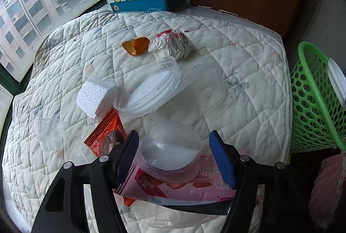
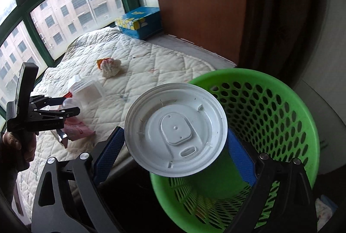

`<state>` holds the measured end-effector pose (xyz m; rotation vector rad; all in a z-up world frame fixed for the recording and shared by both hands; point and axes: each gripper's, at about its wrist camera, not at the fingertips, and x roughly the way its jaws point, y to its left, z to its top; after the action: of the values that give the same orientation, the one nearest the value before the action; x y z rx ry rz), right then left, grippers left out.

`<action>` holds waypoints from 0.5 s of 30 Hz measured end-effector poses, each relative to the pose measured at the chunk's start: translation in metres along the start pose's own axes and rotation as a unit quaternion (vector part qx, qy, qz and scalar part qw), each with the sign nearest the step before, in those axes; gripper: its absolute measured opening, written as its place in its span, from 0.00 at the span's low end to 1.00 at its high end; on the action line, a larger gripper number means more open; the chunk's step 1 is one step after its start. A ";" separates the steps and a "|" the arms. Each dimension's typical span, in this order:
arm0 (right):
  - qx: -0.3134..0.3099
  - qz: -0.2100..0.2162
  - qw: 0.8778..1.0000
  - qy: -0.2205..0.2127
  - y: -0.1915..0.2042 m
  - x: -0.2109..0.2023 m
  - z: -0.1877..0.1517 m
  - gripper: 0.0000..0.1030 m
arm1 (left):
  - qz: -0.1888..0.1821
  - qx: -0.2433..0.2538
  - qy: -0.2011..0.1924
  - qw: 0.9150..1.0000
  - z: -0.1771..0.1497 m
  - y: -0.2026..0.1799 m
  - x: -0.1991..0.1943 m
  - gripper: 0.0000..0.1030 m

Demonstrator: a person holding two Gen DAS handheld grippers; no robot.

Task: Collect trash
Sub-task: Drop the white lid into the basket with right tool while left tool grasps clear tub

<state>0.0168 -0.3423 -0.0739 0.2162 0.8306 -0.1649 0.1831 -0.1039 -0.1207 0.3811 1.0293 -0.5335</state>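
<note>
"NEW" on pink wrapper (image 1: 173, 187)

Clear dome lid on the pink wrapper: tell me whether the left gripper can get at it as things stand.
Probably yes. The left gripper already straddles the clear dome lid, its blue pads apart on either side, with nothing between. The lid sits on the pink wrapper.

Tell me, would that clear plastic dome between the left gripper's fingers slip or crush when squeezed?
The clear plastic dome looks thin and glossy, so it probably weighs little and may flex or pop sideways under the pads. It rests on a slick pink wrapper, so it could skid too.
</note>
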 end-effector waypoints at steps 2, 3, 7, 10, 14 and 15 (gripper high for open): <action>0.017 -0.008 1.000 0.005 -0.012 0.001 -0.004 0.89 | 0.001 -0.002 0.000 1.000 -0.001 0.001 0.002 0.56; 0.024 -0.011 1.000 0.006 -0.018 0.001 -0.006 0.89 | -0.001 -0.005 -0.002 1.000 -0.001 0.002 0.002 0.56; 0.040 -0.021 0.999 0.012 -0.034 0.003 -0.013 0.89 | 0.003 -0.009 -0.006 1.000 -0.001 0.005 -0.002 0.56; 0.049 -0.026 0.998 0.016 -0.040 0.004 -0.019 0.89 | 0.002 -0.014 -0.014 1.000 0.000 0.007 -0.011 0.56; 0.058 -0.024 0.998 0.019 -0.044 0.005 -0.023 0.90 | -0.001 -0.017 -0.034 0.999 0.001 0.007 -0.032 0.56; 0.059 -0.022 0.998 0.019 -0.045 0.005 -0.024 0.90 | -0.003 -0.019 -0.039 0.999 0.002 0.007 -0.038 0.56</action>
<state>-0.0072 -0.3795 -0.0993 0.3137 0.8649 -0.2514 0.1731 -0.0904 -0.0855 0.3213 0.9632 -0.5293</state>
